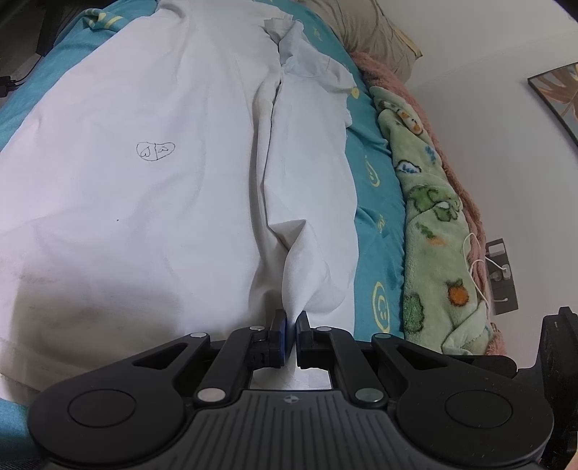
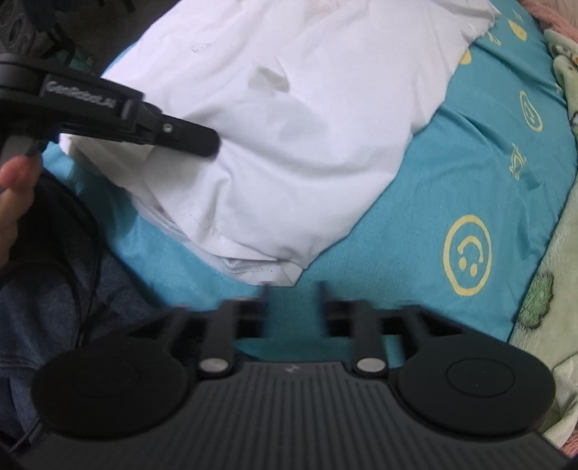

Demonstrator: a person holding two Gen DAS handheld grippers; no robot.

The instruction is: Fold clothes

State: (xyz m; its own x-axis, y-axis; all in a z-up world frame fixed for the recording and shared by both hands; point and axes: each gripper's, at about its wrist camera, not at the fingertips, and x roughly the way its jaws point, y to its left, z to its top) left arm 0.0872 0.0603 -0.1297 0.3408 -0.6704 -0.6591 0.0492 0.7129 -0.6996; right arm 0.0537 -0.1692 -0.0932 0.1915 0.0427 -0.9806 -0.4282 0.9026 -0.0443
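Observation:
A white garment point(image 1: 151, 173) lies spread on a teal bedsheet point(image 1: 375, 202), with one side folded in along a lengthwise crease. My left gripper point(image 1: 292, 323) is shut on a pinched fold of the white garment near its hem and lifts it slightly. In the right wrist view the white garment point(image 2: 289, 137) lies bunched ahead, its hem corner just beyond my right gripper point(image 2: 293, 289). The right gripper is open and empty, just above the teal bedsheet point(image 2: 451, 162). The left gripper's body point(image 2: 108, 112) shows at the left of that view, over the garment.
A green printed blanket point(image 1: 430, 231) and a pink fuzzy blanket point(image 1: 397, 79) lie along the bed's right side by the wall. A beige pillow point(image 1: 372, 32) lies at the far end. A white cable point(image 1: 477, 267) runs to a wall socket. The person's jeans point(image 2: 54, 307) are at lower left.

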